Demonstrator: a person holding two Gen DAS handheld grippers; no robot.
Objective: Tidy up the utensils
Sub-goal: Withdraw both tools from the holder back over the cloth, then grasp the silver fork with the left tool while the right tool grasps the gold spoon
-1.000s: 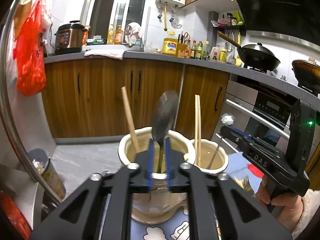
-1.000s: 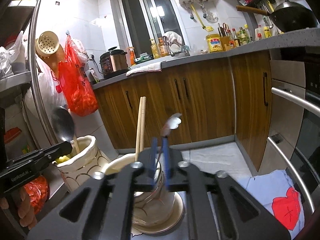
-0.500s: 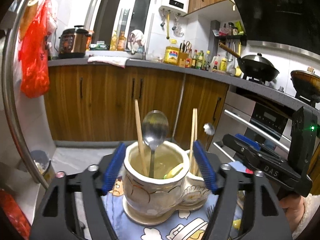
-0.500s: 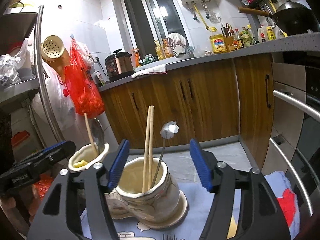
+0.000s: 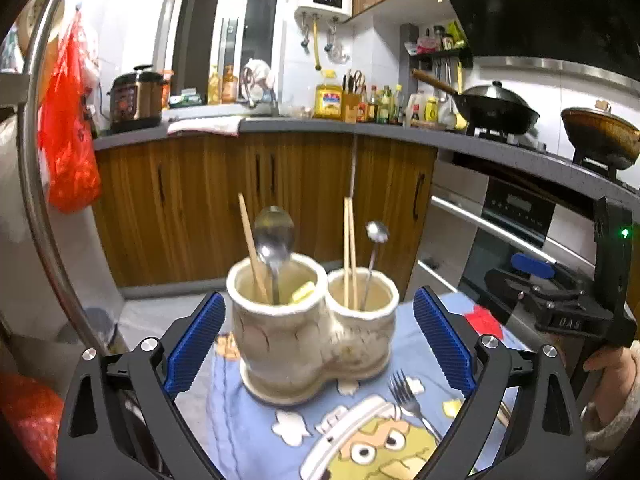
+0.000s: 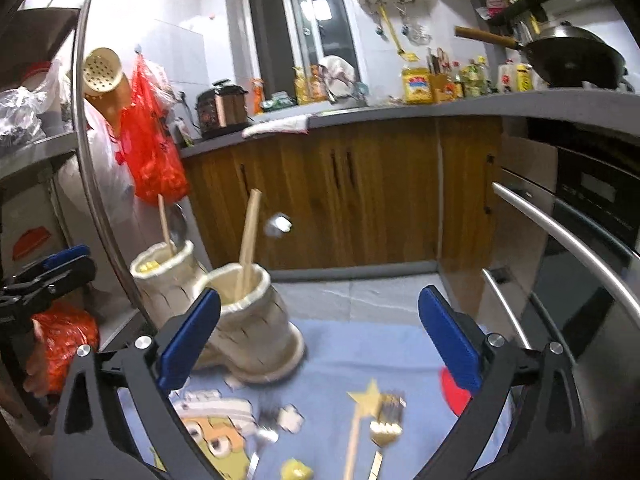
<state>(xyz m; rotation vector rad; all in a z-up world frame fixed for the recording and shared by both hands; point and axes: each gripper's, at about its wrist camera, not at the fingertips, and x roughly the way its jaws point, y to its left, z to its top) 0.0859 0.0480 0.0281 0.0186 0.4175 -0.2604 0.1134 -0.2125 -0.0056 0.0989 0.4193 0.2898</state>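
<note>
Utensils are being sorted: both tongs, just opened wide and empty, are being readied for the fork [image 5: 406, 394] beneath the right tongs [image 6: 320, 338]; the spoon [image 5: 274, 240] is standing potted beyond the left tongs [image 5: 320, 340].

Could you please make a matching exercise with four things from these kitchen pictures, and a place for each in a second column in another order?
Things:
1. large spoon
2. pair of chopsticks
3. fork
4. wok

Places:
A. lying on the blue cloth
B. standing in the left cup of the holder
C. on the stove at the back
D. standing in the right cup of the holder

Pairs: 1-B, 2-D, 3-A, 4-C
</note>
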